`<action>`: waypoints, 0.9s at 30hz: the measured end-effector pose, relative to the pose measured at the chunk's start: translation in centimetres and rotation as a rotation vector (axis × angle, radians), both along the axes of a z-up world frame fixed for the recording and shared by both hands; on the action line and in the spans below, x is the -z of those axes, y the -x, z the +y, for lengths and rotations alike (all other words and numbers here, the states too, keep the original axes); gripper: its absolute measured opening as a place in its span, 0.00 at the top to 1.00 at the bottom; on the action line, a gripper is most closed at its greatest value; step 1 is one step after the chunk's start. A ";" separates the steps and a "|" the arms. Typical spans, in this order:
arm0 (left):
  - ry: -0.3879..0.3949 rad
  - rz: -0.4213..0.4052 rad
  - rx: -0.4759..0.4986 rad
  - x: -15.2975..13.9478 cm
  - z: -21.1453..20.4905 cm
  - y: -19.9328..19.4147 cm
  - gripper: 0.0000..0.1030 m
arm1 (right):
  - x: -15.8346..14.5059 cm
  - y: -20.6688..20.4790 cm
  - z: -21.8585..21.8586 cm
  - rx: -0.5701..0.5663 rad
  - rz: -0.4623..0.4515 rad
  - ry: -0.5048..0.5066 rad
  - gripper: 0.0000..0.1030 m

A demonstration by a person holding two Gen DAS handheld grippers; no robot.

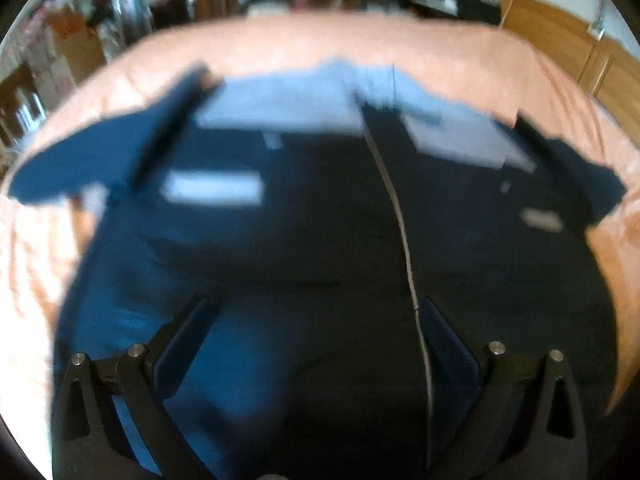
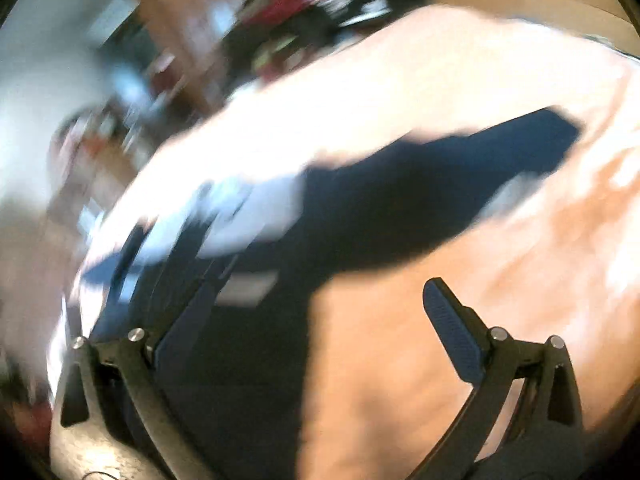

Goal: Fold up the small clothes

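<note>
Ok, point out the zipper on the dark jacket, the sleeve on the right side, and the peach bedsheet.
zipper [image 1: 402,232], left wrist view, middle of the pale line.
right sleeve [image 2: 480,168], right wrist view, mid-sleeve.
peach bedsheet [image 1: 280,46], left wrist view, bare stretch beyond the collar.

Cloth on cloth, matt all over.
Navy jacket [image 1: 304,240]: soft matt fabric w/ pale lining, lying on peach bedsheet [image 1: 280,44], creased cloth; left gripper [image 1: 316,332] showing matt black plastic, shiny metal pins.
</note>
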State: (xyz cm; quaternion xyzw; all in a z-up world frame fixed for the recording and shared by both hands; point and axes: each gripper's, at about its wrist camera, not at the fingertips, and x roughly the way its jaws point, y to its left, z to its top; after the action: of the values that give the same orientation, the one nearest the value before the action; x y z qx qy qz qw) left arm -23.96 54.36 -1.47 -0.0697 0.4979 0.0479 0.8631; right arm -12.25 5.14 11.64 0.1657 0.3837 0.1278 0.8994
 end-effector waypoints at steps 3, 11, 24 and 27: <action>0.056 -0.055 -0.001 0.2 0.9 0.4 0.00 | 0.4 -5.3 -9.8 0.194 0.042 -0.069 0.23; 0.057 -0.081 -0.003 0.8 1.2 0.7 0.00 | 5.5 -13.2 -21.3 0.344 0.201 -0.202 0.51; 0.060 -0.093 -0.003 0.9 1.1 0.5 0.00 | 7.9 -15.0 -21.9 0.327 0.215 -0.158 0.51; 0.060 -0.090 -0.003 0.8 1.1 0.5 0.00 | 8.6 -15.5 -22.4 0.337 0.230 -0.170 0.65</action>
State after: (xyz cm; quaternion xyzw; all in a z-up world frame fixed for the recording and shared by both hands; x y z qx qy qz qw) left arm -24.50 55.50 -2.30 -0.0983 0.4597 0.0313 0.8820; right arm 3.26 -17.26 3.03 0.3161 0.4386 -0.0124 0.8412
